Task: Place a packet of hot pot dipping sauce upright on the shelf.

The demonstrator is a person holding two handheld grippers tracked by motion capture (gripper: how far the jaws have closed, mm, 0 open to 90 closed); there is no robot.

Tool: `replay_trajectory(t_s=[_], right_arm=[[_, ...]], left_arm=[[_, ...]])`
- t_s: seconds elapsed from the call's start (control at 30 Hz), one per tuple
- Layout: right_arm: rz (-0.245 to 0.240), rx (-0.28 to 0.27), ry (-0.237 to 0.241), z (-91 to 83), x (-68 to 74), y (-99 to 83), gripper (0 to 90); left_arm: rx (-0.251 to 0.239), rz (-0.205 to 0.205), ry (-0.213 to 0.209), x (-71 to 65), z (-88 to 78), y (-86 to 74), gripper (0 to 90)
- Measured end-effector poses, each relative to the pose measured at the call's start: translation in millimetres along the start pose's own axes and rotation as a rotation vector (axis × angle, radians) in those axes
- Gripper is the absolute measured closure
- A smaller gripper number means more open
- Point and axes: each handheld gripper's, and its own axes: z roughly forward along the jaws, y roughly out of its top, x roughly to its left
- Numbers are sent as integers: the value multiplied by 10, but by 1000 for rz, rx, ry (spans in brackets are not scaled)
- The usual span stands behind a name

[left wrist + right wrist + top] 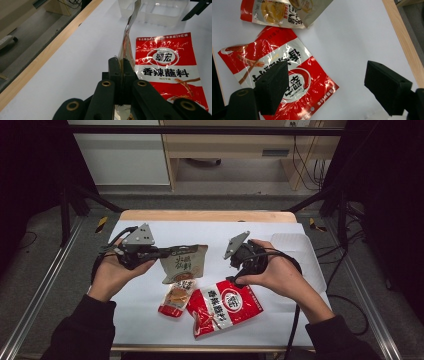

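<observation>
The fingers [115, 72] of your left gripper [121, 65] were pressed together on the edge of the beige packet [184, 262], which you held above the white table [150, 295]. The jaws of your right gripper [325, 86] stood wide apart with nothing between them, above the big red packet [287, 72] that lay flat. A small red packet [176, 299] lay just beside it, near the beige one. A clear plastic tray [160, 12] stood at the table's far end.
</observation>
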Motion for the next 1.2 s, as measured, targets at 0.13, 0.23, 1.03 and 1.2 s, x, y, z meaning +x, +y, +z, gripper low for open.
replay_trajectory(t_s=[0.13, 0.23, 1.03, 1.2], right_arm=[[-19, -3, -20, -44, 0, 78, 263], [-42, -18, -32, -75, 20, 139, 295], [-64, 0, -16, 35, 41, 154, 675], [-72, -3, 1, 76, 45, 110, 770]], left_arm=[[3, 13, -17, -53, 81, 40, 900], [1, 16, -23, -79, 124, 69, 900], [-5, 80, -127, -367, 502, 290, 900], [-5, 88, -133, -394, 533, 295, 900]])
